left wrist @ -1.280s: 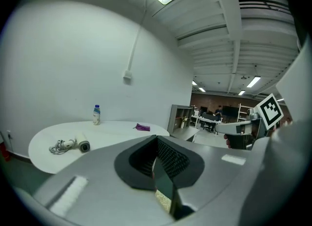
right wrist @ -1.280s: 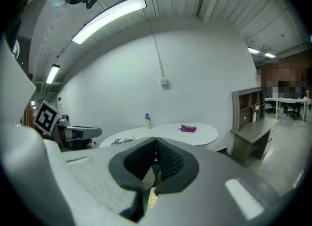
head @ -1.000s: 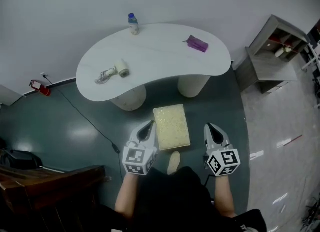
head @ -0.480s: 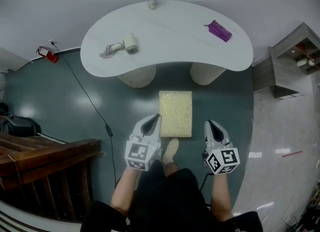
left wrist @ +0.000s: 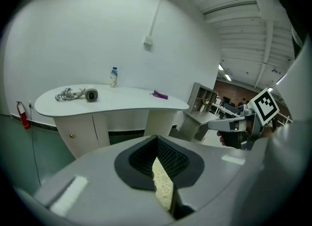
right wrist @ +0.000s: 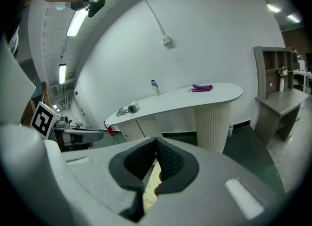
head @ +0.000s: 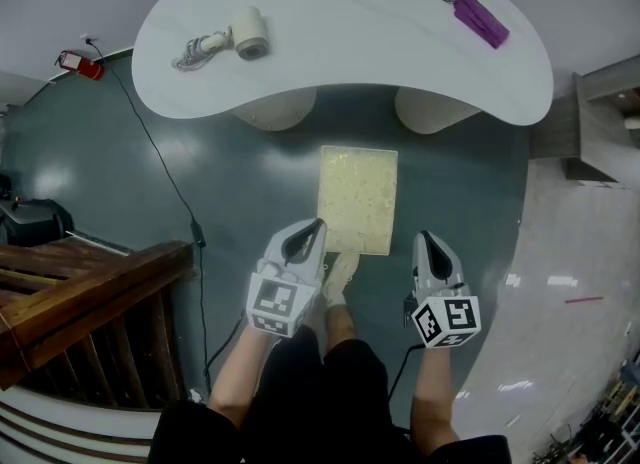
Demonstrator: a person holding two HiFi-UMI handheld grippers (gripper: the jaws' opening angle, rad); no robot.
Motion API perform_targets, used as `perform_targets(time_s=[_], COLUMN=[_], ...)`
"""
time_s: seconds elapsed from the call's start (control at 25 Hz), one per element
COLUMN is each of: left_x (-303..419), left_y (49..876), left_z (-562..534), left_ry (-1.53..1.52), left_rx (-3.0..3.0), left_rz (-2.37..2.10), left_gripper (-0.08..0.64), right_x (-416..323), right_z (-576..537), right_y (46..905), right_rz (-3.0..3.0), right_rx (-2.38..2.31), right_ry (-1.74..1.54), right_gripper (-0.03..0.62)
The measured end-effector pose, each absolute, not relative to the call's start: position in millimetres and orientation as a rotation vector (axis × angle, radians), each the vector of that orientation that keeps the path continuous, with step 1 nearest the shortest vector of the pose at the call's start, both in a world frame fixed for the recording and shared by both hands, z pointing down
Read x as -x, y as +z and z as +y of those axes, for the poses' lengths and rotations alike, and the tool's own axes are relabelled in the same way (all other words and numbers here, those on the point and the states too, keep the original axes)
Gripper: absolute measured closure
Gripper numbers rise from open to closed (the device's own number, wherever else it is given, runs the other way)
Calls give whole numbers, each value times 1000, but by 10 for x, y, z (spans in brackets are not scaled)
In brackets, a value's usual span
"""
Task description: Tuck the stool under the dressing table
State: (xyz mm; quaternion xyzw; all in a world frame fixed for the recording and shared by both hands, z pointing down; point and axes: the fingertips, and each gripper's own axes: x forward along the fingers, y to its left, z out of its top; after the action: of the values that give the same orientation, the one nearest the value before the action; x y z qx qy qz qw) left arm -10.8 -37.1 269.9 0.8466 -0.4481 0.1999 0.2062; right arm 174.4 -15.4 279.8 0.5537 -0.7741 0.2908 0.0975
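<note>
1. Cream stool (head: 358, 200) on teal floor (head: 250, 202), just before white desk (head: 340, 42), not under it.
2. Left gripper (head: 312, 227) pressed together, empty, over stool's near-left corner.
3. Right gripper (head: 428, 242) likewise pressed together, empty, beside stool's right edge.

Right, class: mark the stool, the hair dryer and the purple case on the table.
stool (head: 357, 199), head view, centre of its cream seat.
hair dryer (head: 248, 32), head view, its round barrel.
purple case (head: 477, 18), head view, middle of its top face.
</note>
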Motion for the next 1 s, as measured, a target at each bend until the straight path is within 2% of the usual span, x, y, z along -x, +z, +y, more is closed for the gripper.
perform_targets(time_s=[0.48,1.0], left_x=[405,442], left_y=[4461,5845], left_z=[-566,-580], left_ry=[637,650], left_rx=[-2195,-2120], left_rz=[-1186,-1146], left_gripper=[554,554], right_x=[-1575,-1601], right_z=[-376,-330], right_y=[4505,5911], right_rz=[-2173,-2098], right_rx=[-1584,-1523], right_ry=[967,1001], right_gripper=[589,588])
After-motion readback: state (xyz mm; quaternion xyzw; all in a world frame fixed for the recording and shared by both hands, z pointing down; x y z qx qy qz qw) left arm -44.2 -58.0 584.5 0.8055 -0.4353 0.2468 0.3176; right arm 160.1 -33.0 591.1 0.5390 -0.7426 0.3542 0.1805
